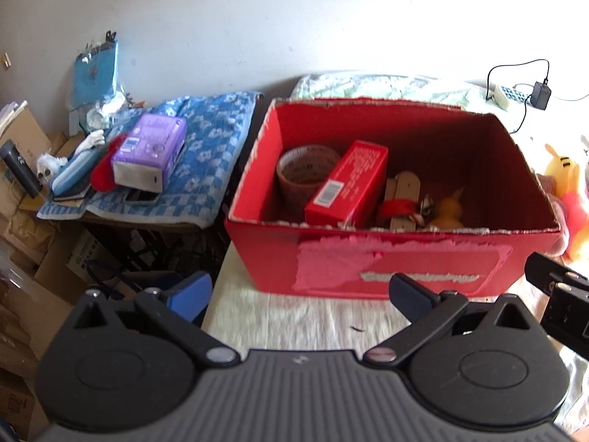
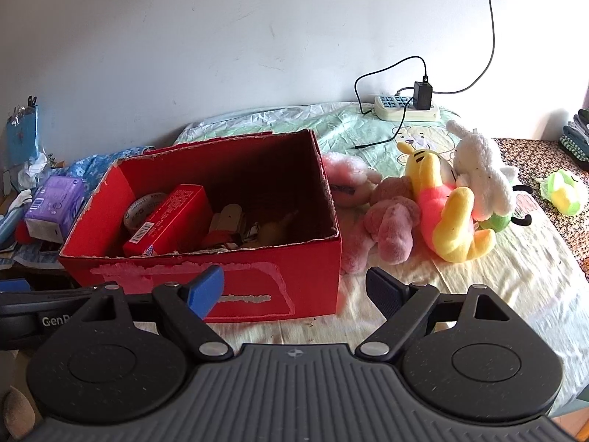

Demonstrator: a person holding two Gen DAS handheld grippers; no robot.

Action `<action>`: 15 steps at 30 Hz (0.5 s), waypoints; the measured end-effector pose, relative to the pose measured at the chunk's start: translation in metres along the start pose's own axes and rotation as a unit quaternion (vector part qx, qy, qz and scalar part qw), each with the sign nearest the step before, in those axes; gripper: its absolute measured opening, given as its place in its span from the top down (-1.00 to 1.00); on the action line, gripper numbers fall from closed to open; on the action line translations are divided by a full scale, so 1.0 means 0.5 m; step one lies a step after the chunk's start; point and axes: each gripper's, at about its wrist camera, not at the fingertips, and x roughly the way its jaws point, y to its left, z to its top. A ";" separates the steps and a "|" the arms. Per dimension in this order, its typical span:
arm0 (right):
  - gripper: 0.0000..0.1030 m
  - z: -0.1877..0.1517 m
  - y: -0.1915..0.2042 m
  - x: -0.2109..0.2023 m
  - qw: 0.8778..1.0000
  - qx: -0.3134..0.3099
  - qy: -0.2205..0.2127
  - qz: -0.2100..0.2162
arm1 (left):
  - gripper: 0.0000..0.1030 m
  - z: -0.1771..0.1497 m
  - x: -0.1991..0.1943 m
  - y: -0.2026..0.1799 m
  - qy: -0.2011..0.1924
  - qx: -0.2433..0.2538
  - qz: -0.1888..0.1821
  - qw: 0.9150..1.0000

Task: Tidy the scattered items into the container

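Both grippers, left gripper [image 1: 300,296] and right gripper [image 2: 294,289], are hovering wide and empty before the red box [image 2: 206,280], while plush toys [image 2: 441,206] are waiting beside it.

left tool [image 1: 300,294]: spread wide, empty | right tool [image 2: 294,289]: spread wide, empty

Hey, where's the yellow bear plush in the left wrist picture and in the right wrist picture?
Left wrist: the yellow bear plush peeks in at the far right edge, just past the red box's right wall, mostly cut off.
Right wrist: it lies right of centre in the plush pile, right of the box.
Shared landmark: the white power strip by the wall behind it.
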 end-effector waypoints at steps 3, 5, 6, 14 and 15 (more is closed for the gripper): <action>-0.68 0.003 -0.004 0.003 1.000 0.006 0.000 -0.002 | -0.99 0.002 -0.003 -0.003 -0.005 0.004 -0.001 1.000; -0.68 0.004 -0.005 0.004 1.000 0.008 0.000 -0.003 | -0.99 0.004 0.000 -0.004 -0.003 0.003 -0.004 1.000; -0.68 0.004 -0.004 0.005 1.000 0.008 0.000 -0.003 | -0.99 0.004 0.001 -0.004 -0.001 0.002 -0.006 1.000; -0.68 0.003 0.003 0.014 1.000 -0.002 0.004 -0.005 | -0.99 0.001 0.014 -0.016 0.011 0.008 -0.018 1.000; -0.68 0.004 0.002 0.016 1.000 -0.002 0.004 -0.006 | -0.99 0.002 0.016 -0.016 0.012 0.008 -0.019 1.000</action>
